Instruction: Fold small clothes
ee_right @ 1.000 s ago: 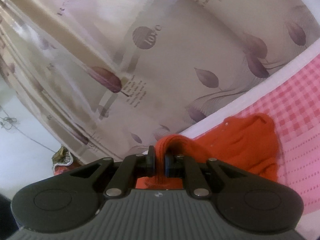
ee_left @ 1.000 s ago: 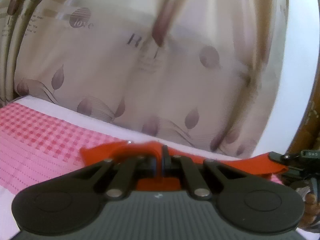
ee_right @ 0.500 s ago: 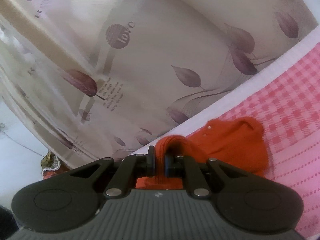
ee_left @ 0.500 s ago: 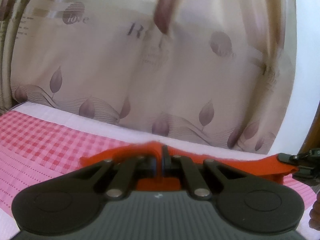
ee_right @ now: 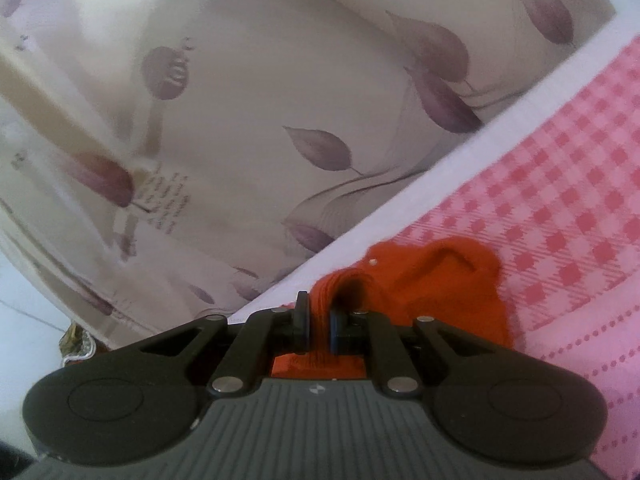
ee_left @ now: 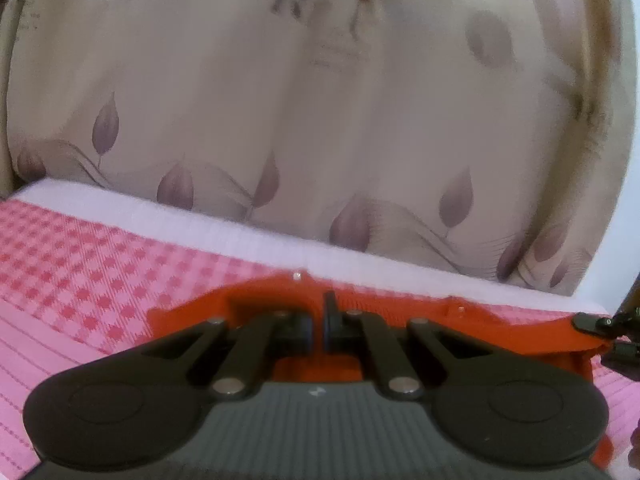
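A small orange knitted garment (ee_left: 500, 322) is stretched low over the pink checked bed cover (ee_left: 80, 272). My left gripper (ee_left: 319, 320) is shut on its edge, with orange cloth showing on both sides of the fingers. Far right in the left wrist view, the tip of my right gripper (ee_left: 600, 330) pinches the garment's other end. In the right wrist view my right gripper (ee_right: 319, 320) is shut on a bunched fold of the orange garment (ee_right: 436, 276), which trails away onto the bed cover (ee_right: 580, 220). A small white snap shows on the cloth.
A beige curtain (ee_left: 300, 120) printed with purple leaves hangs just behind the bed's white far edge (ee_left: 240, 232). White wall (ee_right: 24, 320) and a small object on the floor (ee_right: 76, 344) lie past the curtain's end in the right wrist view.
Both grippers have sunk toward the bed with the garment still held. The curtain has slid up in both views and more checked cover shows.
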Demonstrator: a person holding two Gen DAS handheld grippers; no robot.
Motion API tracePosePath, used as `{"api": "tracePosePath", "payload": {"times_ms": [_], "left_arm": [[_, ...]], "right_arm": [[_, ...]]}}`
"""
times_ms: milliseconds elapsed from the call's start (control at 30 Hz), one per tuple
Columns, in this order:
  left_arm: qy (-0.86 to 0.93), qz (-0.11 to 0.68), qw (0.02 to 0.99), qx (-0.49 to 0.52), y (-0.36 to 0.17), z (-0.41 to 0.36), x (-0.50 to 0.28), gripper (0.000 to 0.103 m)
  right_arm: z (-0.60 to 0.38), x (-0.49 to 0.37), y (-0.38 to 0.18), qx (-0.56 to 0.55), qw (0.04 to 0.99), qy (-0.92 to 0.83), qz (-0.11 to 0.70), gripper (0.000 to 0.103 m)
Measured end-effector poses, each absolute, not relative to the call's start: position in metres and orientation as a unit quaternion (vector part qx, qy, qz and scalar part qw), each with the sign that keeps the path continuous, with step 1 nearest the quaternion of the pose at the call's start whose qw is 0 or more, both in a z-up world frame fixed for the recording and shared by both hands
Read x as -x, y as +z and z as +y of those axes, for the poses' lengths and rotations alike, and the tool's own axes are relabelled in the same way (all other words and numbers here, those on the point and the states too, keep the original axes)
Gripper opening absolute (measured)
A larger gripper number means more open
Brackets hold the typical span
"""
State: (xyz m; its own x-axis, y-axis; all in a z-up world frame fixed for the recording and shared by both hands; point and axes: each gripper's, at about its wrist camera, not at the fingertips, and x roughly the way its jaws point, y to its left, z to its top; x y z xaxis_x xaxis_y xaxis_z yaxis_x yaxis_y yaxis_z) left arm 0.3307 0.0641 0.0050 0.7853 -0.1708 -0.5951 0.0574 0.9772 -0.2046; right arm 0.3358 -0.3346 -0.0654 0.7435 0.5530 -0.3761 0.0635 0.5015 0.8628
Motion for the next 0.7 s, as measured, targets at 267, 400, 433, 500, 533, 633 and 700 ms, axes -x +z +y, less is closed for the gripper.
{"api": "tracePosePath", "payload": {"times_ms": [267, 400, 433, 500, 533, 633, 700], "left_arm": [[-0.039, 0.346, 0.929, 0.128, -0.017, 0.074, -0.353, 0.011], [0.01, 0.347, 0.922, 0.172, -0.015, 0.089, -0.358, 0.075], [0.02, 0.325, 0.927, 0.188, -0.011, 0.096, -0.354, 0.08], [0.038, 0.287, 0.934, 0.208, -0.001, 0.109, -0.345, 0.083], [0.037, 0.285, 0.935, 0.207, 0.004, 0.116, -0.343, 0.083], [0.021, 0.311, 0.936, 0.163, 0.016, 0.131, -0.338, 0.083], [0.0, 0.332, 0.934, 0.132, 0.017, 0.14, -0.33, 0.083]], "right_arm": [[-0.335, -0.35, -0.094, -0.502, 0.791, 0.127, 0.327, 0.018], [-0.347, -0.344, -0.095, -0.537, 0.788, 0.102, 0.283, 0.066], [-0.353, -0.339, -0.094, -0.553, 0.786, 0.092, 0.261, 0.08], [-0.364, -0.327, -0.09, -0.565, 0.785, 0.089, 0.239, 0.08], [-0.366, -0.321, -0.085, -0.552, 0.791, 0.09, 0.248, 0.08], [-0.366, -0.296, -0.073, -0.492, 0.816, 0.096, 0.287, 0.081], [-0.362, -0.272, -0.068, -0.447, 0.832, 0.099, 0.313, 0.087]]}}
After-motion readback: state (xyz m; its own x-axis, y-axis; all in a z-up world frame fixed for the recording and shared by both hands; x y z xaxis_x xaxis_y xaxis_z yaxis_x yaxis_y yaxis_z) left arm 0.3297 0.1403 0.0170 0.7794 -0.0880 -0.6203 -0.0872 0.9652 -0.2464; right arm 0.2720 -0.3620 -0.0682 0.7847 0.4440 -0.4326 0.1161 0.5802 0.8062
